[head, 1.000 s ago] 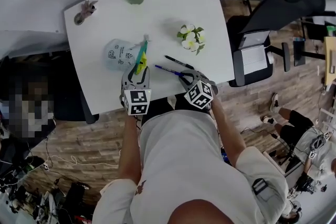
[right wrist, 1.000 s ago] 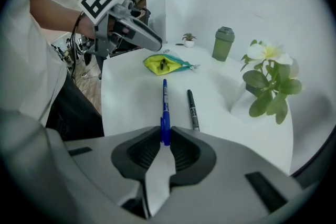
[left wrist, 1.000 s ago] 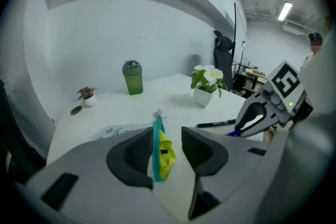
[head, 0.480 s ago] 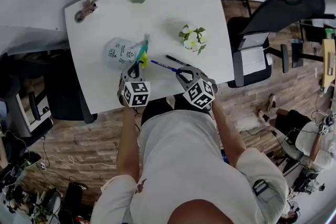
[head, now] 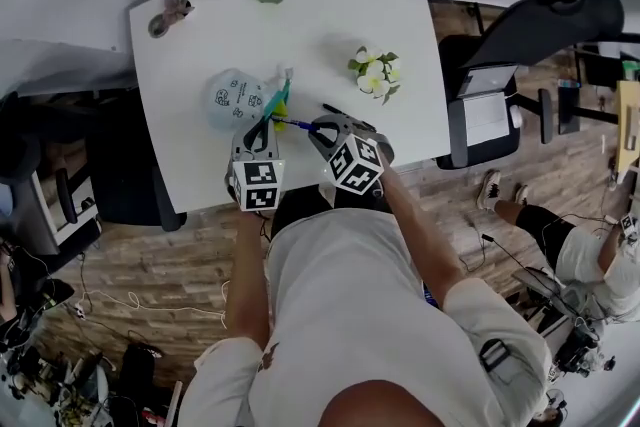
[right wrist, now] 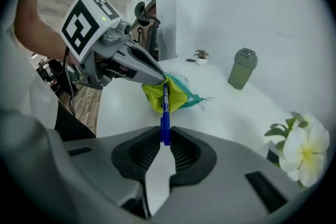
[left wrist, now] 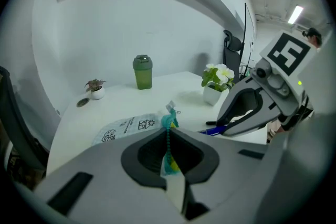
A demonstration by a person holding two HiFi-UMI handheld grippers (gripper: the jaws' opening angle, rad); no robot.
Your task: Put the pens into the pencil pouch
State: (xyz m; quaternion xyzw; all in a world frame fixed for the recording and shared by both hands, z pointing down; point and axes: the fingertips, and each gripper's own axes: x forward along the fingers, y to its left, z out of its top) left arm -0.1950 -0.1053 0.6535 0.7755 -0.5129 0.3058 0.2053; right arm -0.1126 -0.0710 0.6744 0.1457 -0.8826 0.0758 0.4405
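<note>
— Left gripper view: is the left gripper (left wrist: 169, 134) clamped?
— Yes, on the pouch (left wrist: 123, 127) rim, down on the table (left wrist: 118, 101). The right gripper (right wrist: 165, 139) pinches a blue pen (right wrist: 165, 107), tip at the pouch's yellow mouth.

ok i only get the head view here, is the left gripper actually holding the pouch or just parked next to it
observer: Holding it. In the left gripper view the left gripper is shut on the edge of the pouch, right along the teal zipper.
operator: and has the right one got a proper grip on the pen
observer: Yes. The right gripper view shows the right gripper shut on the back end of the blue pen, which points straight ahead of it.
operator: is the pouch open enough
observer: The right gripper view shows the yellow inside gaping just under the left gripper's tips, with the pen tip at that mouth. I can't tell whether it is inside.
</note>
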